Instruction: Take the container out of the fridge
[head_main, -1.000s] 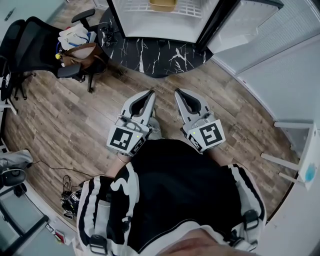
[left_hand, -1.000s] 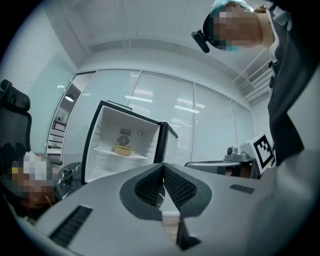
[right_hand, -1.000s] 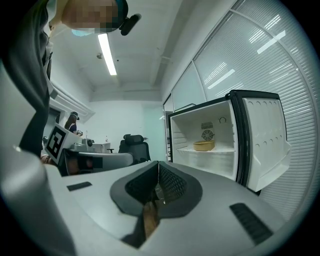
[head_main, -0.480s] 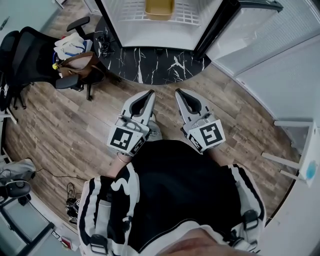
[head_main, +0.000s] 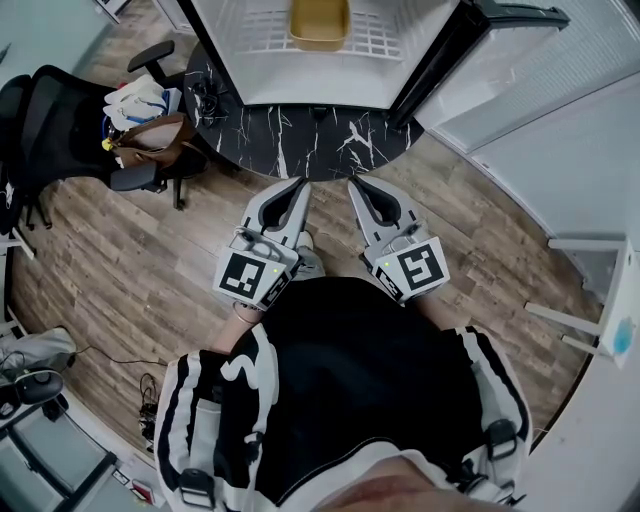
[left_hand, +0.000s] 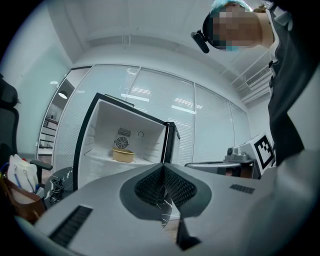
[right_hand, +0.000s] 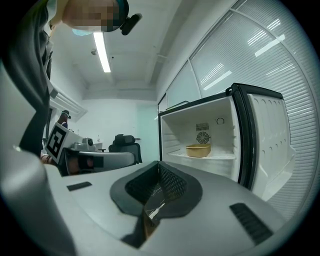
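Head view: the open white fridge (head_main: 300, 85) sits nearer than a second ago, and more of the shallow tan plastic container (head_main: 320, 22) shows on its white wire shelf (head_main: 265, 22). Left gripper view: the left gripper (left_hand: 163, 172) is fully closed and empty. Right gripper view: the right gripper (right_hand: 159, 172) is likewise closed on nothing, with the container ahead on the shelf

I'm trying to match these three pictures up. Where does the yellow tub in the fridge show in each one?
Head view: the yellow container is at the top edge, in the middle, partly cut off.
Left gripper view: it is small, left of centre, inside the open fridge.
Right gripper view: it is right of centre, inside the open fridge.
Shared landmark: the white fridge shelf it sits on.
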